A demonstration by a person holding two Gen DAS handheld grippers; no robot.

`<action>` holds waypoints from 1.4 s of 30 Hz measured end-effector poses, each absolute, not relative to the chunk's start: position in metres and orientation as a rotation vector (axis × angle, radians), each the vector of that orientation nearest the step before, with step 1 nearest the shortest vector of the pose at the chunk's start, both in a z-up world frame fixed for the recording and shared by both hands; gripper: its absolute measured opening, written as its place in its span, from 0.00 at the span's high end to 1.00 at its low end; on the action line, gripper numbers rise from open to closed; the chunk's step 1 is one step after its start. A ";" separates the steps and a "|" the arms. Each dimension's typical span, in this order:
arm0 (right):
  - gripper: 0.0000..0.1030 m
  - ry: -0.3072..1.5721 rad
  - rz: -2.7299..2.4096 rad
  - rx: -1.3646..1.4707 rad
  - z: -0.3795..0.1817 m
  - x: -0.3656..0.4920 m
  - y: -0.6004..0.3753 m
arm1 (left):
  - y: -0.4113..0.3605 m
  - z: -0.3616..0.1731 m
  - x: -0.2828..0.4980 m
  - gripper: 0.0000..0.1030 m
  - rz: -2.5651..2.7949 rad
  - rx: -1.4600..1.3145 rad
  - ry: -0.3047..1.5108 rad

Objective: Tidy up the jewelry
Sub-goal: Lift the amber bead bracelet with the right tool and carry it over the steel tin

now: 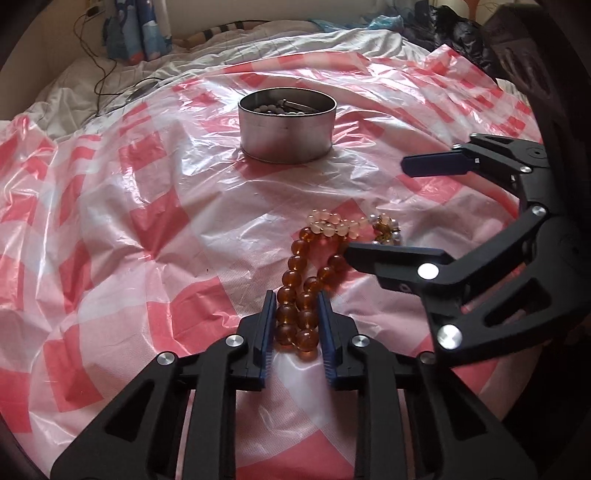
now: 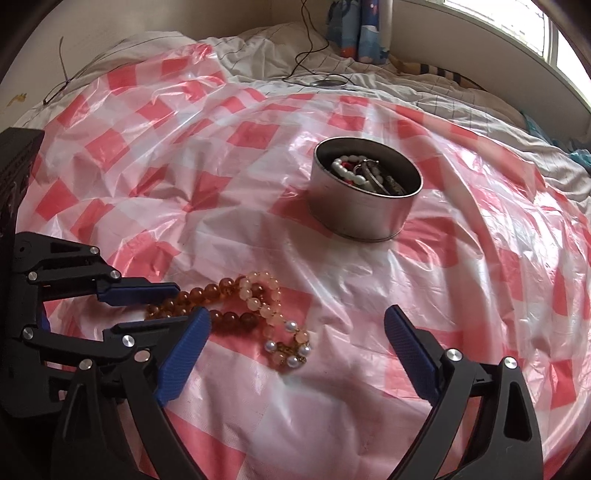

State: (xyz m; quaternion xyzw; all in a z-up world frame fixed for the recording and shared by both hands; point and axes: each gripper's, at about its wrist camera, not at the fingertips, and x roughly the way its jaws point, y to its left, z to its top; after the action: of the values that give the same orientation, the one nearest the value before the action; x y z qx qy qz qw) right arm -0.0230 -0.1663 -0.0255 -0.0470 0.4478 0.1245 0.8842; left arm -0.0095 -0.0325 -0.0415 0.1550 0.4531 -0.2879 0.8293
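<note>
Amber bead bracelet (image 1: 300, 295) pinched between left tool (image 1: 297, 314) fingers; right tool (image 2: 295, 325) wide apart beside it.

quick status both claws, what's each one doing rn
Left claw: closed around the amber bead bracelet, pads flanking the beads.
Right claw: open wide, holding nothing.

Rumpled white quilted bedding (image 2: 424, 88) under a red-and-white checked plastic sheet (image 1: 110, 221), blue patterned curtain (image 1: 136, 29) hung behind, daylight came through a window (image 2: 517, 26), cream wall (image 2: 147, 14).
</note>
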 end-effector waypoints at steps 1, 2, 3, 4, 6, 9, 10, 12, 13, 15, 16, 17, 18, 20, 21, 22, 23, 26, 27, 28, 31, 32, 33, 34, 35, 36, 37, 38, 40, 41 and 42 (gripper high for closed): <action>0.38 0.950 0.262 -0.108 -0.029 -0.022 -0.164 | -0.030 -0.040 -0.009 0.87 -0.615 0.317 0.962; 0.61 0.982 0.263 -0.129 -0.035 -0.021 -0.161 | -0.026 -0.037 -0.008 0.90 -0.615 0.298 0.959; 0.74 0.998 0.262 -0.144 -0.038 -0.021 -0.159 | -0.023 -0.034 -0.008 0.90 -0.616 0.281 0.956; 0.77 0.999 0.265 -0.169 -0.039 -0.022 -0.155 | -0.019 -0.031 -0.006 0.90 -0.614 0.262 0.954; 0.82 0.993 0.285 -0.166 -0.037 -0.024 -0.153 | -0.011 -0.026 -0.004 0.90 -0.614 0.220 0.945; 0.89 0.996 0.318 -0.071 -0.034 -0.024 -0.162 | -0.002 -0.021 -0.001 0.90 -0.624 0.160 0.938; 0.90 0.995 0.331 -0.022 -0.032 -0.025 -0.168 | 0.000 -0.019 -0.001 0.90 -0.634 0.134 0.935; 0.91 0.991 0.359 0.100 -0.027 -0.025 -0.184 | 0.005 -0.015 0.001 0.90 -0.652 0.087 0.927; 0.92 0.982 0.370 0.149 -0.024 -0.026 -0.190 | 0.007 -0.013 0.001 0.90 -0.659 0.069 0.921; 0.92 0.952 0.411 0.294 -0.017 -0.026 -0.208 | 0.011 -0.007 0.002 0.90 -0.684 0.017 0.900; 0.92 0.939 0.423 0.345 -0.015 -0.027 -0.214 | 0.011 -0.005 0.001 0.90 -0.692 0.002 0.893; 0.92 0.925 0.439 0.406 -0.013 -0.027 -0.222 | 0.012 -0.002 0.002 0.90 -0.699 -0.014 0.884; 0.92 0.909 0.454 0.465 -0.011 -0.028 -0.229 | 0.013 0.000 0.003 0.90 -0.706 -0.033 0.877; 0.92 0.875 0.476 0.549 -0.007 -0.029 -0.240 | 0.013 0.004 0.004 0.90 -0.723 -0.068 0.864; 0.92 0.848 0.492 0.600 -0.004 -0.030 -0.248 | 0.012 0.007 0.006 0.90 -0.736 -0.085 0.857; 0.92 0.827 0.500 0.630 -0.001 -0.032 -0.253 | 0.011 0.010 0.008 0.90 -0.748 -0.101 0.846; 0.92 0.800 0.508 0.662 0.003 -0.033 -0.258 | 0.010 0.014 0.011 0.90 -0.765 -0.122 0.836; 0.92 0.740 0.521 0.719 0.014 -0.032 -0.271 | 0.005 0.028 0.025 0.90 -0.793 -0.161 0.794; 0.92 0.720 0.527 0.743 0.017 -0.029 -0.276 | 0.001 0.033 0.032 0.90 -0.800 -0.167 0.780; 0.92 0.708 0.527 0.753 0.019 -0.026 -0.279 | -0.003 0.036 0.039 0.90 -0.811 -0.182 0.773; 0.92 0.670 0.518 0.774 0.028 -0.011 -0.289 | -0.019 0.045 0.061 0.90 -0.837 -0.207 0.753; 0.92 0.656 0.510 0.776 0.031 -0.005 -0.292 | -0.024 0.047 0.068 0.90 -0.845 -0.213 0.748; 0.92 0.643 0.498 0.774 0.035 0.000 -0.295 | -0.031 0.049 0.077 0.90 -0.855 -0.222 0.739; 0.92 0.627 0.480 0.765 0.039 0.008 -0.299 | -0.036 0.050 0.085 0.90 -0.867 -0.237 0.729; 0.92 0.618 0.471 0.761 0.041 0.014 -0.301 | -0.042 0.051 0.093 0.90 -0.872 -0.251 0.719; 0.92 0.612 0.460 0.754 0.044 0.024 -0.303 | -0.047 0.050 0.104 0.90 -0.863 -0.261 0.712; 0.92 0.614 0.447 0.744 0.044 0.031 -0.304 | -0.052 0.047 0.113 0.90 -0.841 -0.269 0.713; 0.92 0.620 0.433 0.730 0.043 0.039 -0.304 | -0.057 0.039 0.126 0.90 -0.799 -0.268 0.737; 0.92 0.660 0.400 0.680 0.036 0.061 -0.296 | -0.067 0.018 0.147 0.83 -0.725 -0.222 0.838; 0.91 0.692 0.370 0.633 0.031 0.073 -0.288 | -0.069 0.005 0.154 0.77 -0.668 -0.181 0.894; 0.91 0.731 0.349 0.596 0.023 0.086 -0.280 | -0.068 -0.005 0.158 0.75 -0.605 -0.154 0.934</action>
State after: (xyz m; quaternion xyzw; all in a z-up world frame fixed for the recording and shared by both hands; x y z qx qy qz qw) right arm 0.0858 -0.2802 0.0228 0.2856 0.3504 0.1673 0.8761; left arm 0.1578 -0.0679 -0.0047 -0.0732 0.4428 -0.2870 0.8463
